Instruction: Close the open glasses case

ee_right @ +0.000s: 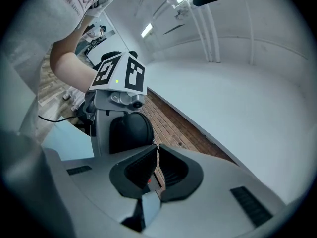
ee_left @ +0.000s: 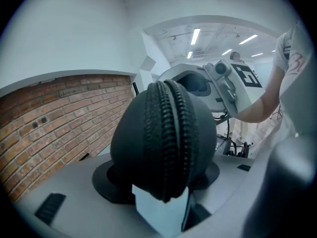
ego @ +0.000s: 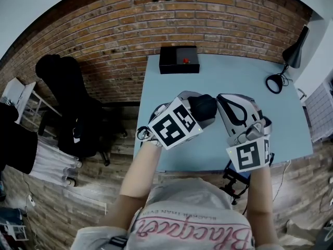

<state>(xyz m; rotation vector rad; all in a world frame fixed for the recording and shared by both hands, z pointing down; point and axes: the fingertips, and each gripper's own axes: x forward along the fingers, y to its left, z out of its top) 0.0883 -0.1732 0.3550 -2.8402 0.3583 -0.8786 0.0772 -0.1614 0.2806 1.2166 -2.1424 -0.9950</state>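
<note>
Case: black oval fabric glasses case (ee_left: 163, 143) with a ribbed zipper seam, held above the pale blue tabletop (ego: 223, 82).
Left gripper (ego: 195, 113): clamped across the case.
Right gripper (ee_right: 156, 155): tips pinched on the small metal zip tab (ee_right: 156, 146).
Room: flat black box (ego: 179, 60) at the far edge, well apart.

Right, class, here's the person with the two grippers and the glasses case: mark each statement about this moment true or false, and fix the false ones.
1. The left gripper has its jaws clamped on the black zipped glasses case. True.
2. The glasses case lies flat on the table. False: the left gripper holds it up, off the tabletop.
3. A black box stands at the table's far edge. True.
4. The desk lamp stands at the table's left side. False: it is at the right far corner.
5. The right gripper has its jaws spread wide. False: they stand close together.
</note>
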